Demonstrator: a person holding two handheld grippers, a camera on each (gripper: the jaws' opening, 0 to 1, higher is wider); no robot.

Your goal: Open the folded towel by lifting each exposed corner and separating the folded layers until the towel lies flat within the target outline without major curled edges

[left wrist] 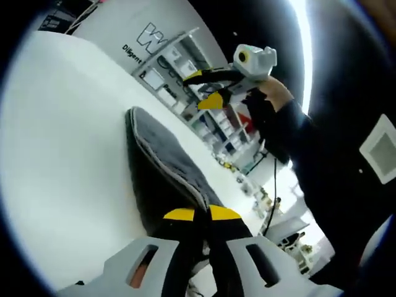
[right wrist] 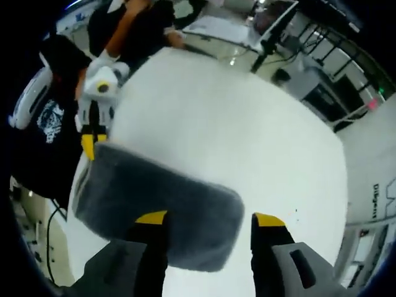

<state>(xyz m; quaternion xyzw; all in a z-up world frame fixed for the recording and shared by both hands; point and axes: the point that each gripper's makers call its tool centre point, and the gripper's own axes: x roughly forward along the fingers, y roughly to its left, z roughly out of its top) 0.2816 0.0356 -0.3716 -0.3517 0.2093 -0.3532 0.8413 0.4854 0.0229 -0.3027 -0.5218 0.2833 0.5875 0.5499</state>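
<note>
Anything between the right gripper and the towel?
Nothing visible. In the right gripper view the grey towel lies folded on the white table, directly ahead of the open right gripper. The left gripper is at its far corner.

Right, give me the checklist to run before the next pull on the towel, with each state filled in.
1. Left tongs clamped on the dark grey terry towel: ok, tips shut at its near edge.
2. Right tongs ready to grip: ok, open, one tip over the towel, one beside it.
3. Towel unfolded: not ok, it is a folded pad with a pale edge.
4. Bare white table around the towel: ok.
5. Target outline on the table: cannot tell.
6. Which corner is exposed: cannot tell.
</note>
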